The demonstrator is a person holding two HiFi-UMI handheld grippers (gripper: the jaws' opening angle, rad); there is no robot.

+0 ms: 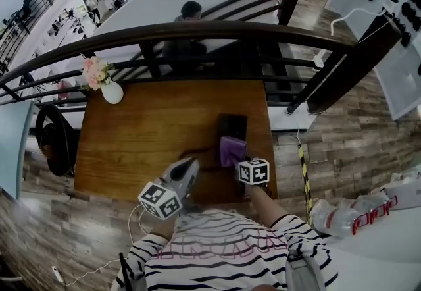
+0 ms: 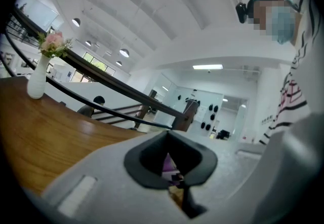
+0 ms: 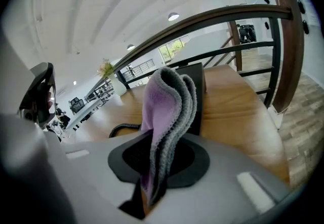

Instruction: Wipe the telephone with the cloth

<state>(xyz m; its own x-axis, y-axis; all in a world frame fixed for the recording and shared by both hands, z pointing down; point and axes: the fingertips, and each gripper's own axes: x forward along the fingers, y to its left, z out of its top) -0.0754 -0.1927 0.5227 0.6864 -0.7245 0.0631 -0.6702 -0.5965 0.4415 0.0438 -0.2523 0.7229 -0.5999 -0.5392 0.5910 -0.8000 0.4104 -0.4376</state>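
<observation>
Wood table by dark curved railing; white vase w/ pink flowers; plank floor.

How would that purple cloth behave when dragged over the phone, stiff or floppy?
Probably floppy: the cloth folds over in soft layers above the right claw pinching it. Its fuzzy weave looks light and would likely drag, not slip, on the telephone.

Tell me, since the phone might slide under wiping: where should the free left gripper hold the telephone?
Probably take the telephone by its left long edge, coming from its left. It lies flat with that side toward the left gripper, while the cloth in the right gripper covers its near end.
</observation>
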